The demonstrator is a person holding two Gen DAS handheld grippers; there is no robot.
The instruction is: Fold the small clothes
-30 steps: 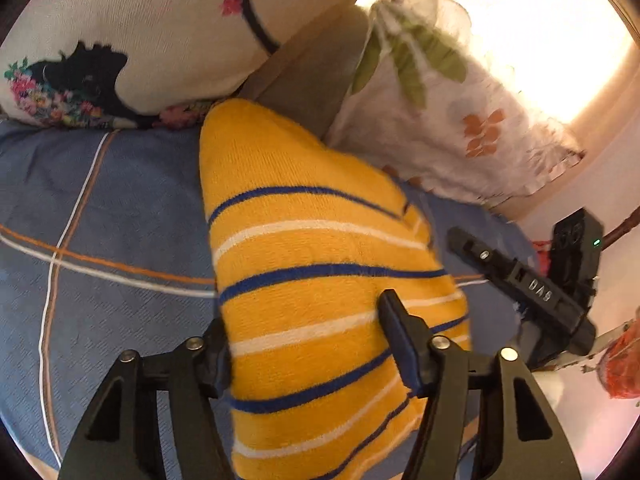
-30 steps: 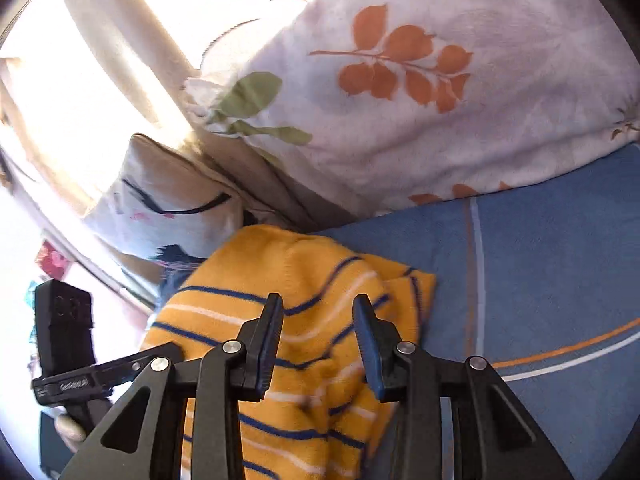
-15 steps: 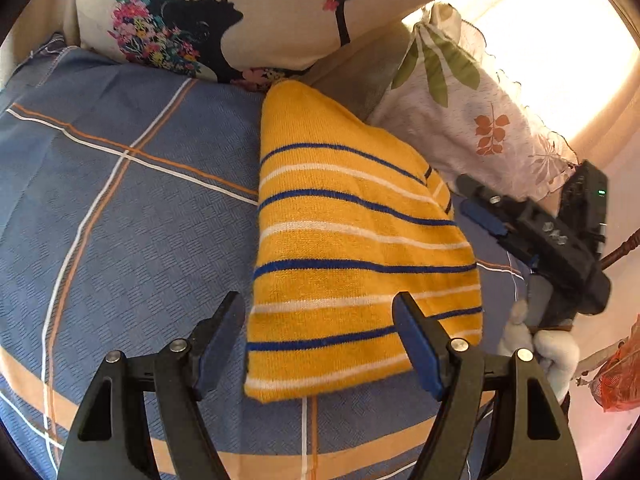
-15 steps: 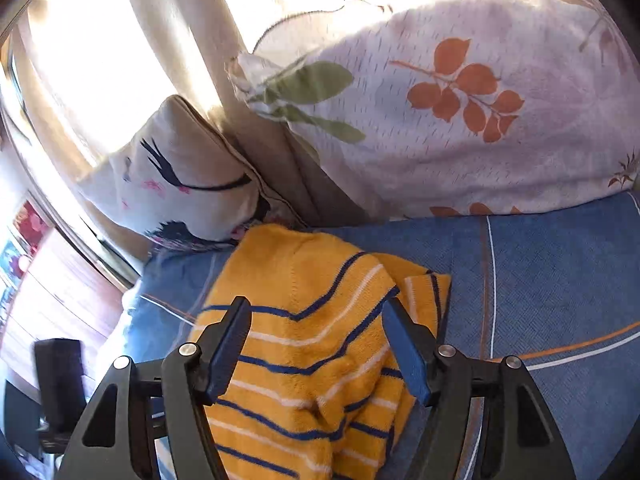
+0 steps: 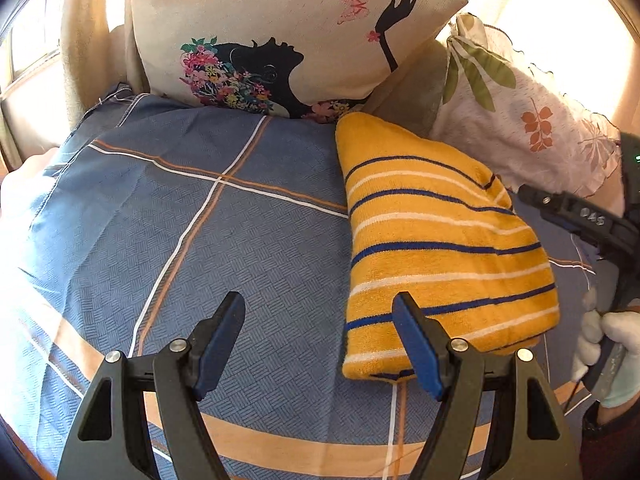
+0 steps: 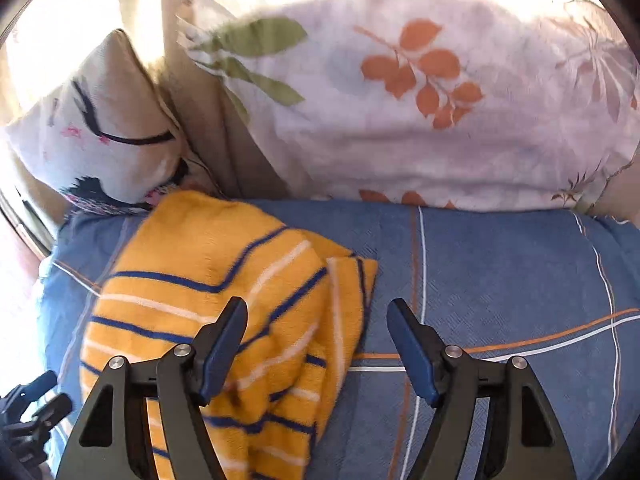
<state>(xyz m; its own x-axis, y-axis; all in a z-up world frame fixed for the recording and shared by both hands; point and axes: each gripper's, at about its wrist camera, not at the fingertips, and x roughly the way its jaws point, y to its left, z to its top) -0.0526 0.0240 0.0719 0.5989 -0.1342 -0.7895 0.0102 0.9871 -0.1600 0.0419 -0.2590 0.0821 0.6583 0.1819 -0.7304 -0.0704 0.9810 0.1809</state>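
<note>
A folded yellow garment with blue and white stripes (image 5: 436, 240) lies on the blue checked bedsheet (image 5: 200, 240). My left gripper (image 5: 320, 344) is open and empty, above the sheet at the garment's near left corner; its right finger overlaps the garment's edge. In the right wrist view the same garment (image 6: 224, 304) lies at the lower left, its right side bunched in folds. My right gripper (image 6: 316, 348) is open and empty, over the garment's right edge. The right gripper also shows in the left wrist view (image 5: 576, 216), beyond the garment's right side.
A cream cushion with a woman's silhouette (image 5: 280, 36) and a white pillow with orange leaves (image 5: 532, 132) lean at the head of the bed, just behind the garment. A gloved hand (image 5: 608, 344) holds the right gripper's handle. The bed's edge falls away at the left.
Both grippers have opened and let go of the garment, then drawn back from it. The left gripper has shifted left; the right gripper has shifted right. The garment now lies flat on the sheet.
</note>
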